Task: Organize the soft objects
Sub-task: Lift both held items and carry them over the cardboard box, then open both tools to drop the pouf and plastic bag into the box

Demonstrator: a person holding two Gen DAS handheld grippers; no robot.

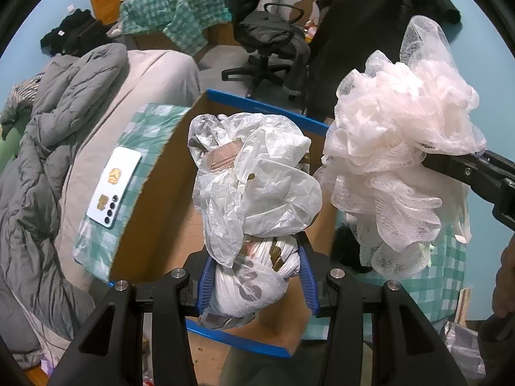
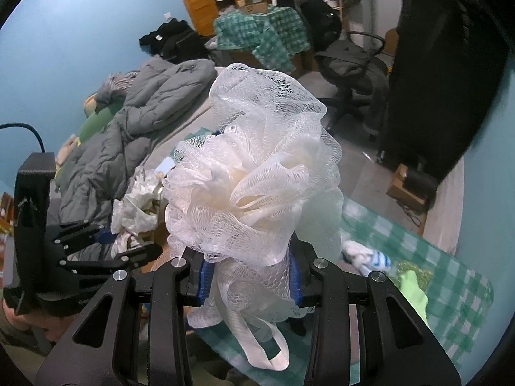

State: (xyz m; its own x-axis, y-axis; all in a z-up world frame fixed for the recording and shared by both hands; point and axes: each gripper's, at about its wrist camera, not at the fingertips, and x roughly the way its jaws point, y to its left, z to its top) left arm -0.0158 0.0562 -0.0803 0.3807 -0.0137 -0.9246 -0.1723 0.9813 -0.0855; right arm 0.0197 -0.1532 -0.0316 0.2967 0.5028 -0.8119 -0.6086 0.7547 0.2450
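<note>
My left gripper [image 1: 256, 276] is shut on a crumpled white plastic bag [image 1: 254, 186] and holds it over an open cardboard box with blue edges [image 1: 161, 212]. My right gripper [image 2: 251, 276] is shut on a white mesh bath pouf [image 2: 257, 167], held up in the air; its white ribbon loop hangs below. The pouf also shows in the left wrist view [image 1: 396, 148], right of the box, with the right gripper's black arm behind it. The left gripper with the bag shows in the right wrist view [image 2: 106, 251] at the left.
A white phone [image 1: 114, 191] lies on the green checked cloth [image 1: 151, 128] beside the box. A grey duvet [image 1: 42, 160] covers the bed at left. A striped sock [image 2: 370, 259] and a green item [image 2: 413, 289] lie on the checked cloth. An office chair [image 1: 270, 48] stands behind.
</note>
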